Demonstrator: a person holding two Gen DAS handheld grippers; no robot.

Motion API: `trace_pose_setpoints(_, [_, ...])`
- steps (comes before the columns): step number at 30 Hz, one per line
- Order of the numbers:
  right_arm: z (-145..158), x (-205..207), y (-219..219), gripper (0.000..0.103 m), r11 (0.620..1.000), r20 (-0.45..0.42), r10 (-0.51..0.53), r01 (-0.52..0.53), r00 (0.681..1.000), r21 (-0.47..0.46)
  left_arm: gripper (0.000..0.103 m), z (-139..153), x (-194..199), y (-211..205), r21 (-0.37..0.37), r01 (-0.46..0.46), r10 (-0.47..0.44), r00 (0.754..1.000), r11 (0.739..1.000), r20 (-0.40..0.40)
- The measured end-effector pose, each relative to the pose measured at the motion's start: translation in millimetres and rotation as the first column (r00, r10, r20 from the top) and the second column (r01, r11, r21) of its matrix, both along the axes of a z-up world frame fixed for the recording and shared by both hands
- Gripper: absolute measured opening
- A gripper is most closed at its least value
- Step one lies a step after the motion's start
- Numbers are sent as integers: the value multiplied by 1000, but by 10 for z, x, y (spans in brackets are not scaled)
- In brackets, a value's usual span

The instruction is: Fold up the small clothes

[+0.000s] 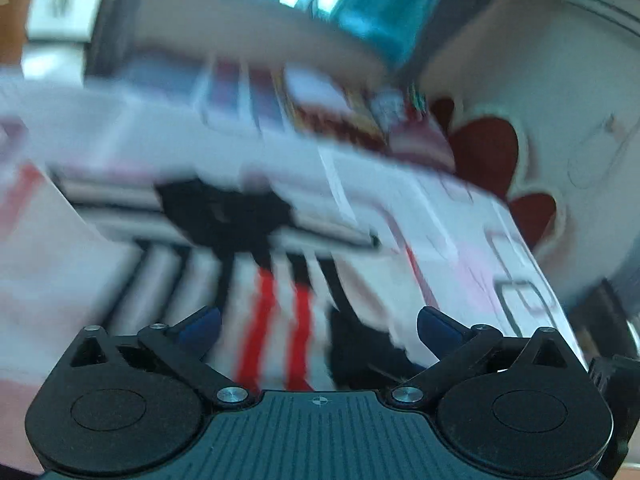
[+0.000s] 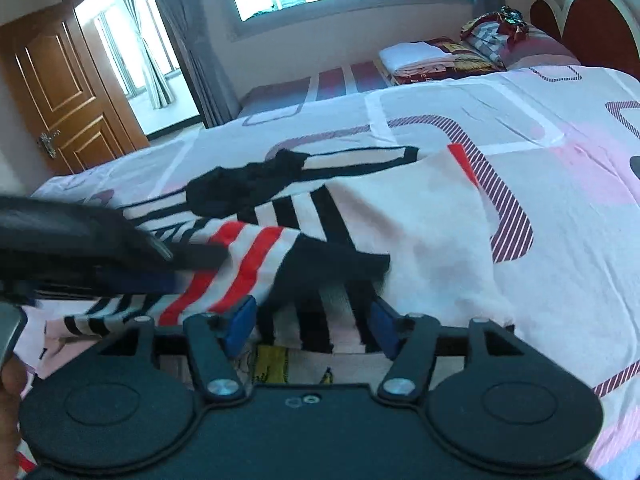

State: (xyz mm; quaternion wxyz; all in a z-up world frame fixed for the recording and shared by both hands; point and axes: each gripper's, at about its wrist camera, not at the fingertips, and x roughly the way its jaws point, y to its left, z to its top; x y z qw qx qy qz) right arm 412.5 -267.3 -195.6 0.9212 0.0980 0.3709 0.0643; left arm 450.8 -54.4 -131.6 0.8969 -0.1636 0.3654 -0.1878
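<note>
In the right wrist view we see the striped garment (image 2: pixel 304 216) spread across the centre of the frame on the bed (image 2: pixel 560 208). It is soft knit cloth, white with bold black bands, two red bands near its lower left part, and a plain pinkish-white panel on its right side. A crumpled patch of black lacy fabric (image 2: pixel 248 188) lies on its upper part. The bed sheet is smooth cotton printed with rounded rectangles in grey, pink and maroon hatching.

Our right claw (image 2: pixel 312 326) sits at the bottom centre, its blue pads (image 2: pixel 240 320) apart, with a fold of the garment lying in the gap between them; we cannot tell whether the pads press on it. The left claw's dark body (image 2: pixel 88 240) reaches in from the left edge over the garment's striped edge.

The left wrist view is heavily smeared. There the left claw (image 1: pixel 318 326) stands wide apart with nothing between its blue pads (image 1: pixel 438 326), and the red and black stripes (image 1: pixel 280 312) show beyond it.

At the upper right of the right wrist view, folded bedding (image 2: pixel 424 58) is stacked by a red scalloped headboard (image 2: pixel 592 16). A panelled wooden door (image 2: pixel 60 92) stands at the upper left.
</note>
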Motion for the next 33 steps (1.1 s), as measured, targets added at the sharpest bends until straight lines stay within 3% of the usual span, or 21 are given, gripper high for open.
trace_pose_setpoints(2, [44, -5, -24, 62, 999, 8, 7, -8, 1000, 40, 103, 59, -4, 247, 54, -70, 70, 998, 996, 1])
trace_pose_setpoints(5, [37, 24, 13, 68, 996, -4, 25, -25, 1000, 83, 103, -61, 26, 605, 156, -186, 190, 982, 970, -12])
trace_pose_setpoints(8, [3, 93, 57, 68, 996, -15, 29, -27, 999, 83, 103, -274, -38, 1041, 167, -290, 303, 951, 942, -61])
trace_pose_setpoints(10, [-26, 135, 49, 63, 999, -32, -40, 41, 999, 25, 103, -451, -90, 1222, 183, -334, 354, 930, 925, -95])
trace_pose_setpoints(14, [-121, 186, -9, 62, 997, -60, -76, 77, 995, 9, 103, -796, -135, 1370, 223, -343, 383, 909, 912, -166])
trace_pose_setpoints(18, [-220, 196, -14, 43, 993, -58, -117, 115, 991, -33, 103, -872, -196, 1329, 231, -350, 389, 909, 908, -150])
trace_pose_setpoints(19, [-219, 184, -8, 22, 995, -56, -98, 97, 994, -11, 103, -867, -189, 1319, 232, -352, 391, 909, 907, -146])
trace_pose_setpoints(23, [-150, 195, 91, 7, 999, -20, -32, 31, 999, -20, 103, -739, -174, 1342, 201, -379, 405, 908, 903, -106])
trace_pose_setpoints(28, [328, 167, 192, 7, 989, 165, 46, -22, 985, -145, 103, -665, 4, 1293, 200, -385, 406, 910, 901, -81])
trace_pose_setpoints(30, [389, 197, 110, 7, 982, 177, 45, -11, 983, -189, 103, -701, 48, 1264, 211, -387, 412, 907, 898, -85])
trace_pose_setpoints(33, [209, 241, -137, 7, 971, 132, -35, 65, 991, -231, 103, -872, 146, 1216, 254, -367, 410, 902, 895, -140])
